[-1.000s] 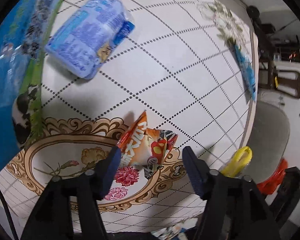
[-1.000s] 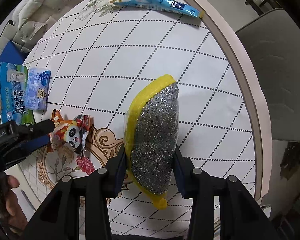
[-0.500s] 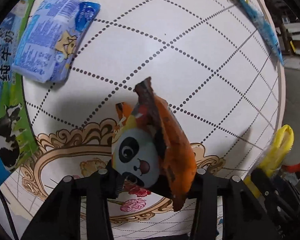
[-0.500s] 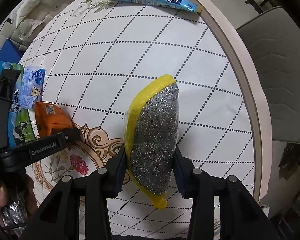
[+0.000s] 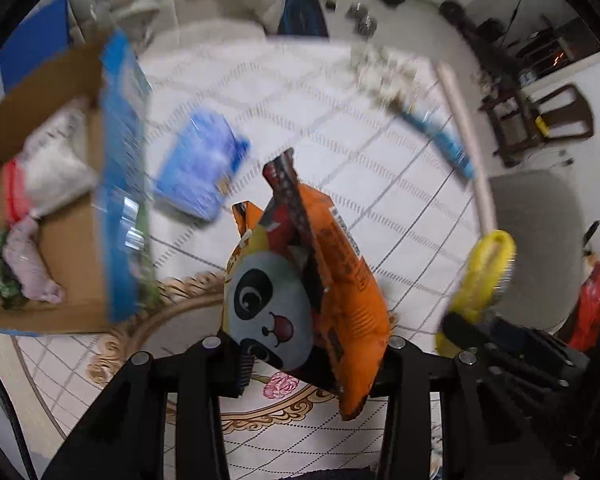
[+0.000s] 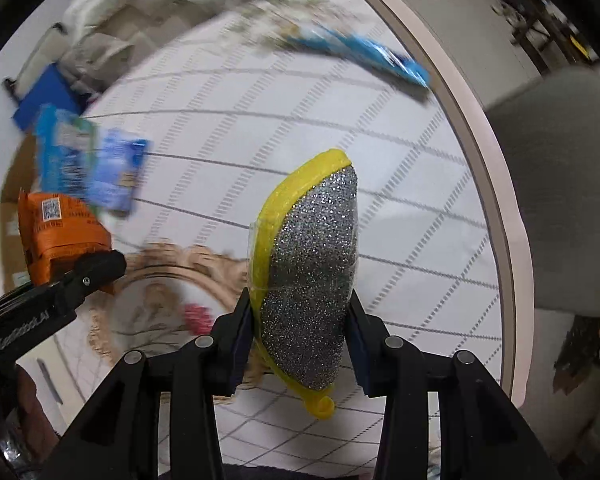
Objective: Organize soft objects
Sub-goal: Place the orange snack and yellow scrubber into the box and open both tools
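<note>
- We have both hands loaded: the left gripper (image 5: 308, 350) has its fingers clamped on the orange panda snack bag (image 5: 300, 292), which hangs clear above the worktop (image 5: 380, 208) over the gold-framed flower print near its near edge.
- The right gripper (image 6: 300, 320) pinches the yellow-rimmed glitter sponge (image 6: 312, 280) between its fingers, held upright off the surface, toward the right edge.
- The step in hand, as we read it, is the carry: both soft things are lifted and none is set down yet.
- At the left edge sits the open cardboard box (image 5: 72, 264), with pale soft items already inside; that looks like our destination.
- Next we need the left hand to swing the bag over the box's blue wall and spread the fingers only once it is above the opening.
- The blue tissue pack (image 5: 200, 172) lies just beside the box, and the long blue packet (image 6: 360, 52) rests at the far right edge; both are yet to be collected.
- The background is motion-blurred, so finer detail escapes us.
</note>
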A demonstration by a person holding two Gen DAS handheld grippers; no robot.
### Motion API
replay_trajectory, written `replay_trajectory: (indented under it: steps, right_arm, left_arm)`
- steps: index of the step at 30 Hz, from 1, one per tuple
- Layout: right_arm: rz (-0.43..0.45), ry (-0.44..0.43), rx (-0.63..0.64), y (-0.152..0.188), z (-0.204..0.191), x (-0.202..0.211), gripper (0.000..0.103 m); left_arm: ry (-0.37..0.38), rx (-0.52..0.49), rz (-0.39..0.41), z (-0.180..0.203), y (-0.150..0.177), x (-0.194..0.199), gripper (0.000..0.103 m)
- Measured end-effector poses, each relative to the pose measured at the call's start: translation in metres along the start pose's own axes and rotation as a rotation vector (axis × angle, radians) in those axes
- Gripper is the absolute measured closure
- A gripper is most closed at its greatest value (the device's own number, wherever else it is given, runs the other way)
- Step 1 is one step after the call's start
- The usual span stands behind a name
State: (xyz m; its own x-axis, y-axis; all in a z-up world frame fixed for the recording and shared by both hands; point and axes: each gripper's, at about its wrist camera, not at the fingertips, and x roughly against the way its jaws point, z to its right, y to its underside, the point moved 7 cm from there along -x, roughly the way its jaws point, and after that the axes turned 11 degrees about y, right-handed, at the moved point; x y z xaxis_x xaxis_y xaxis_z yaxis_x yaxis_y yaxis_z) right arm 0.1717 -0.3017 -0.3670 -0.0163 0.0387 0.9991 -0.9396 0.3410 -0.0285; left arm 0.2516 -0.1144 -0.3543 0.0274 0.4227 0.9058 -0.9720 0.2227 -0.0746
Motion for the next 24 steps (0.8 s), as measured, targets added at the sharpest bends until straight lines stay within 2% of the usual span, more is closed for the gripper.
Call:
replay_trajectory:
  steps: [5, 7, 10, 13, 14, 17, 19, 24]
  right_arm:
    - [0.084, -0.102, 0.097, -0.015, -0.071, 0.057, 0.058]
    - [0.103, -0.153, 0.145, -0.02, -0.111, 0.075, 0.058]
    - [0.104, -0.223, 0.223, -0.027, -0.189, 0.086, 0.058]
    - [0.075, -0.258, 0.263, -0.031, -0.253, 0.077, 0.058]
    - [0.056, -0.261, 0.278, -0.034, -0.282, 0.068, 0.058]
    - [0.003, -0.252, 0.301, -0.037, -0.333, 0.043, 0.058]
    - [-0.039, -0.227, 0.313, -0.04, -0.366, 0.019, 0.059]
    - [-0.099, -0.171, 0.321, -0.041, -0.402, -0.022, 0.059]
  left_arm:
    - [0.017, 0.02, 0.118, -0.032, -0.024, 0.091, 0.066]
    - [0.006, 0.061, 0.151, -0.067, -0.029, 0.126, 0.066]
    - [-0.032, 0.126, 0.171, -0.124, -0.036, 0.152, 0.066]
    - [-0.067, 0.22, 0.163, -0.196, -0.043, 0.161, 0.066]
    - [-0.079, 0.259, 0.151, -0.225, -0.047, 0.162, 0.066]
    - [-0.078, 0.341, 0.095, -0.282, -0.053, 0.151, 0.066]
    - [-0.079, 0.37, 0.063, -0.308, -0.057, 0.147, 0.066]
    - [-0.086, 0.408, -0.025, -0.347, -0.063, 0.12, 0.066]
